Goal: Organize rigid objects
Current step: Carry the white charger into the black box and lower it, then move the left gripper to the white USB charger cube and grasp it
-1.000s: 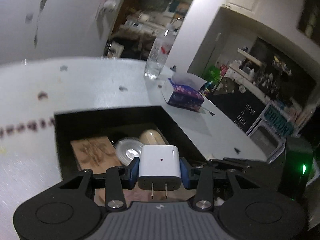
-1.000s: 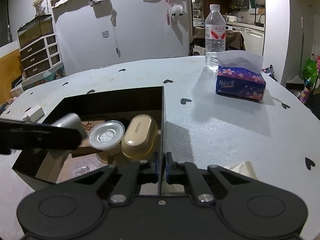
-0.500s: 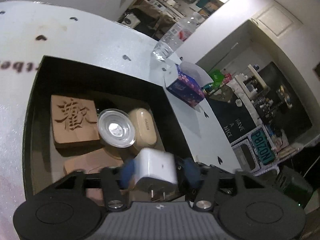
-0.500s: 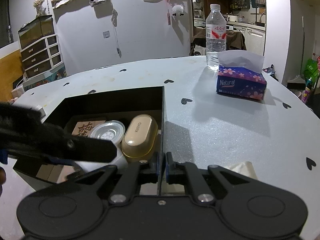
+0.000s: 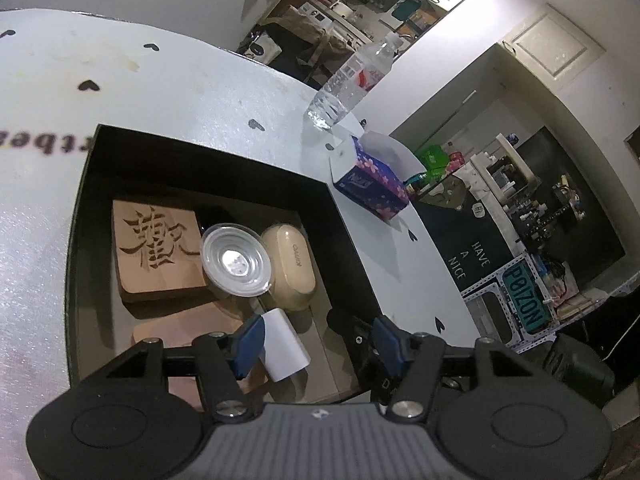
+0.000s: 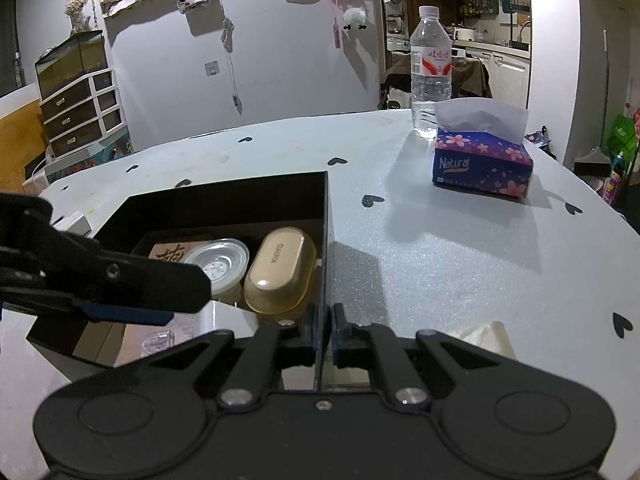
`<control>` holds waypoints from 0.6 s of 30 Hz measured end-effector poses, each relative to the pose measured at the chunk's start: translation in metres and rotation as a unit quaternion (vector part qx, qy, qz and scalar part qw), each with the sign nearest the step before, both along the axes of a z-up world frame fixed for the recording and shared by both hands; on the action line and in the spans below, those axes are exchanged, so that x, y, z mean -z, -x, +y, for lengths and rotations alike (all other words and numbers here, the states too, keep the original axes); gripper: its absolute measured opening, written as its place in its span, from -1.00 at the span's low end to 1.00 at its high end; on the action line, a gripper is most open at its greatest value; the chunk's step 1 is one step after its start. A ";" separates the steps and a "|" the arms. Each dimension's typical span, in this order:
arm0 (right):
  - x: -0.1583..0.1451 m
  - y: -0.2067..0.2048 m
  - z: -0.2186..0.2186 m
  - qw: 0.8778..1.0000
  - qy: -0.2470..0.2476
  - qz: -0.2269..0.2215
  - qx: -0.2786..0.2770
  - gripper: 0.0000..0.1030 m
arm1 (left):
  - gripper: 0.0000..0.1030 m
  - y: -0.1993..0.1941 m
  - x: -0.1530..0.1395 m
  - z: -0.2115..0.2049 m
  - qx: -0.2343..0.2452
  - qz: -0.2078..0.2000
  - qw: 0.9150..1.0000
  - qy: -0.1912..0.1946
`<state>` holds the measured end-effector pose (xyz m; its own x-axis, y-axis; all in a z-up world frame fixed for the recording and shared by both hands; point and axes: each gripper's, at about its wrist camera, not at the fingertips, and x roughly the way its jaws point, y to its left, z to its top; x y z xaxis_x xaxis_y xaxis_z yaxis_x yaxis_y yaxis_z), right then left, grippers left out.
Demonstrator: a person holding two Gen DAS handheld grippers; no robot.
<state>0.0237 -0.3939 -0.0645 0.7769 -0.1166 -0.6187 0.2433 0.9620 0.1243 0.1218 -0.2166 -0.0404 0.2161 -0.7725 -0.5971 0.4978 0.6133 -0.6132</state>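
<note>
Between the blue pads of the left gripper [image 5: 316, 344], whose jaws stand apart with nothing pressed on either pad, the white charger block [image 5: 286, 344] lies on the floor of the black box [image 5: 348, 236]. It sits hard against the left-hand pad and clear of the right-hand one, so it is off-centre in the gap, and its long axis runs slantwise, away from the gripper and up-left toward the clear round lidded cup [image 5: 236, 260]. Just beyond it lies the beige oval case [image 5: 290, 268], side by side with the cup, and left of those the carved wooden block [image 5: 156, 252]. The right gripper [image 6: 323, 332] is pinched shut on the box's near right wall, the thin black edge running straight up between its pads, which reads as steadying the box. I judge the charger to be set down already, and that the left hand, much the nearer, need only draw back and up along its own line; the risk is its left-hand pad dragging the charger along. Outside the box on the white table [image 6: 440, 248] stand a tissue pack [image 6: 482, 164] and a water bottle [image 6: 430, 68], well apart from both grippers.
</note>
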 end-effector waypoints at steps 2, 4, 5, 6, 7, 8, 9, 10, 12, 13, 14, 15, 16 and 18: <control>0.000 0.000 0.000 1.000 0.000 0.000 0.000 -0.86 | 0.18 0.000 -0.002 0.002 -0.002 -0.002 1.000 0.001; 0.000 0.000 0.000 1.000 0.000 0.000 0.000 -0.86 | 0.18 0.001 -0.003 0.003 -0.002 -0.004 1.000 0.001; 0.000 0.000 0.000 1.000 0.000 0.000 0.000 -0.86 | 0.18 0.001 -0.004 0.004 -0.001 -0.007 1.000 0.001; 0.000 0.000 0.000 1.000 0.000 0.000 0.000 -0.86 | 0.18 0.002 -0.006 0.005 0.000 -0.011 1.000 0.002; 0.000 0.000 0.000 1.000 0.000 0.000 0.000 -0.86 | 0.18 0.003 -0.007 0.006 0.000 -0.016 1.000 0.002; 0.000 0.000 0.000 1.000 -0.001 0.000 0.000 -0.86 | 0.18 0.004 -0.010 0.008 0.002 -0.024 1.000 0.002; 0.000 0.000 0.000 1.000 -0.001 0.000 0.000 -0.86 | 0.18 0.006 -0.013 0.010 0.003 -0.036 0.999 0.002; 0.000 0.000 0.000 1.000 -0.002 0.000 0.000 -0.86 | 0.18 0.007 -0.015 0.012 0.002 -0.045 0.999 0.001; 0.000 0.000 0.000 1.000 -0.002 0.000 0.000 -0.86 | 0.19 0.010 -0.020 0.019 -0.002 -0.064 0.998 -0.002; 0.000 0.000 0.000 1.000 -0.002 0.000 0.000 -0.86 | 0.19 0.011 -0.023 0.023 -0.004 -0.073 0.997 -0.003; 0.000 0.000 0.000 1.000 -0.002 0.000 0.000 -0.86 | 0.20 0.013 -0.026 0.027 -0.007 -0.084 0.996 -0.005; 0.000 0.000 0.000 1.000 -0.003 0.000 0.000 -0.86 | 0.21 0.015 -0.029 0.032 -0.010 -0.097 0.995 -0.007; 0.000 0.000 0.000 1.000 -0.002 0.000 0.000 -0.86 | 0.26 0.016 -0.031 0.037 -0.014 -0.110 0.994 -0.011; 0.000 0.000 0.000 1.000 -0.002 0.000 0.000 -0.86 | 0.32 0.020 -0.037 0.049 -0.023 -0.143 0.989 -0.021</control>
<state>0.0233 -0.3940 -0.0646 0.7769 -0.1144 -0.6191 0.2435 0.9614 0.1278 0.1015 -0.1680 -0.0034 0.4155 -0.7340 -0.5371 0.6187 0.6610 -0.4247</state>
